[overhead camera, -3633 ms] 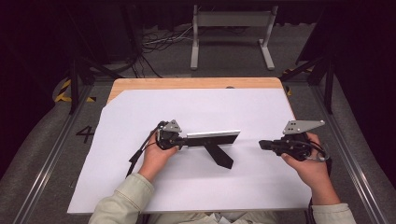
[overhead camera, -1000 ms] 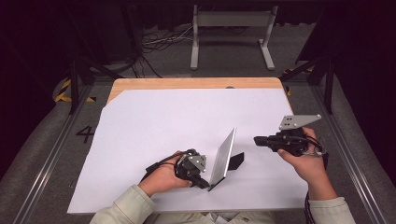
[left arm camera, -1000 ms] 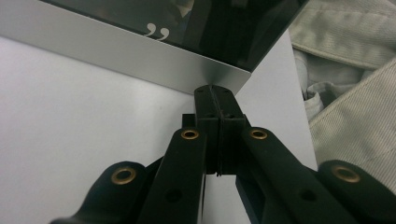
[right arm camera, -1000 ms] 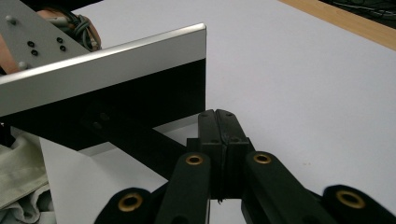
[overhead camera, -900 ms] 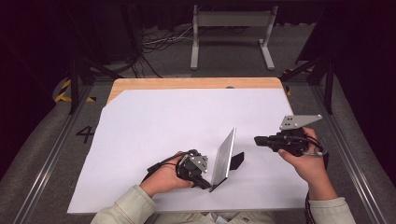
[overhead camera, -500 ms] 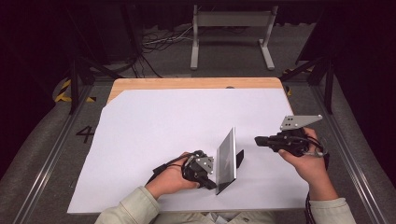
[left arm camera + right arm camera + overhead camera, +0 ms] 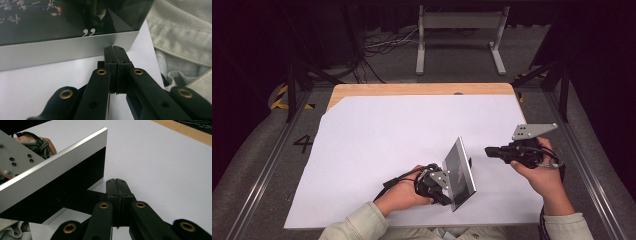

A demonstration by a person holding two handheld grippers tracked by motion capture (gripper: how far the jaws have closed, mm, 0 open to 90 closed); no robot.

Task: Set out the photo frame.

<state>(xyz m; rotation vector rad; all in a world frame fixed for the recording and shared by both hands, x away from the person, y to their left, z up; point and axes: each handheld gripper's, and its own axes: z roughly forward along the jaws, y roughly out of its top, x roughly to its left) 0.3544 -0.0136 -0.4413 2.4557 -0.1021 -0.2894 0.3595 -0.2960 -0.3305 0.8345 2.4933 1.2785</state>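
So there's a silver-framed picture frame (image 7: 460, 172) standing tilted on its black stand leg (image 7: 75, 200) near the front edge of the white sheet (image 7: 387, 135) that covers the table, a bit right of the middle, and it sits between the two hands. The left gripper (image 7: 435, 184) is right up against the frame's near side in the high view, and in the left gripper view its two black jaws are pressed flat together with nothing between them, their tips (image 7: 114, 50) just at the frame's silver bottom edge (image 7: 65, 51); whether they actually touch it is hard to tell. The dark glass (image 7: 75, 17) reflects some pale writing and a pair of quote marks. The right gripper (image 7: 490, 150) is held off to the right of the frame, near it but apart, pointing toward it, with its grey three-cornered plate (image 7: 533, 131) sticking up on top. In the right gripper view its jaws are also closed on each other, empty, with the tips (image 7: 119, 182) close to the black leg on the frame's back side. A light sleeve (image 7: 180, 37) shows at the right of the left gripper view. The bare wooden table edge (image 7: 422, 89) peeks out past the sheet at the far side.
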